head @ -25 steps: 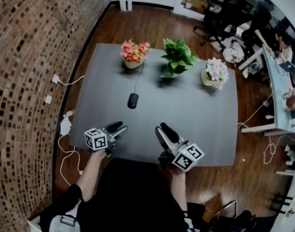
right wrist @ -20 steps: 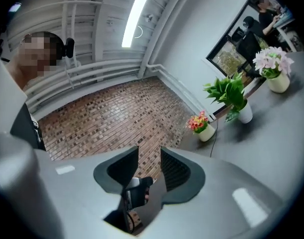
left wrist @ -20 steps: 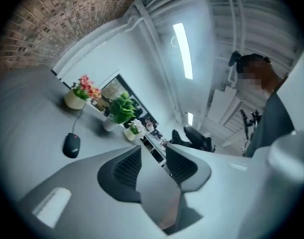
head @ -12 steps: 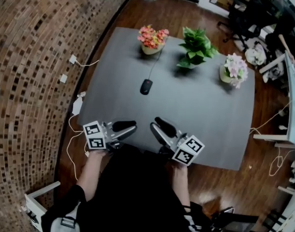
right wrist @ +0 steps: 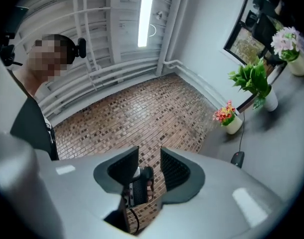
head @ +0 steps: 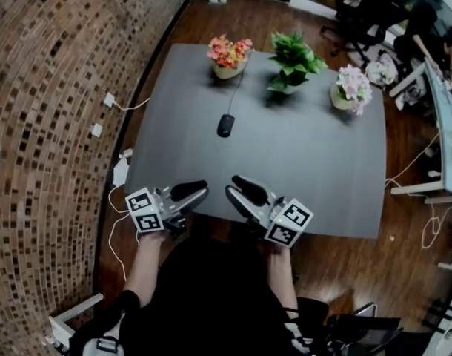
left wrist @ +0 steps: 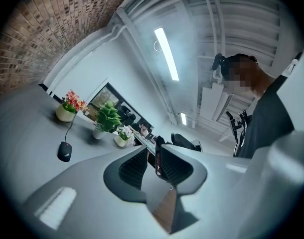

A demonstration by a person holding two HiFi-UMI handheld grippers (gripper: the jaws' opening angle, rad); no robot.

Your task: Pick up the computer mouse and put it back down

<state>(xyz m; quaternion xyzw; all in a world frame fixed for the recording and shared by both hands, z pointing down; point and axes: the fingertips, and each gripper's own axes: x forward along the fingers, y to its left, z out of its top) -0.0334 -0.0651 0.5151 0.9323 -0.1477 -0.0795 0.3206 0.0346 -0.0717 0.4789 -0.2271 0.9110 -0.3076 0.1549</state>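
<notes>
The black computer mouse (head: pixel 225 124) lies on the grey table (head: pixel 307 162), left of the middle, with its cable running toward the far edge. It also shows in the left gripper view as the mouse (left wrist: pixel 65 151) and in the right gripper view as the mouse (right wrist: pixel 237 158). My left gripper (head: pixel 201 190) hangs over the near table edge, held level, shut and empty (left wrist: pixel 152 156). My right gripper (head: pixel 234 182) is beside it, tips turned toward the left one. Its jaws stand a little apart with nothing between them (right wrist: pixel 149 158). Both are well short of the mouse.
Three pots stand along the far edge: pink-orange flowers (head: pixel 228 56), a green plant (head: pixel 294 61), pale pink flowers (head: pixel 349 89). A brick wall lies at the left, with white adapters and cables (head: pixel 121 170) on the wood floor. Office chairs and a desk are at the far right.
The left jaws have closed. Both grippers have drawn back to the near table edge and turned toward each other. The mouse has not moved on the table.
</notes>
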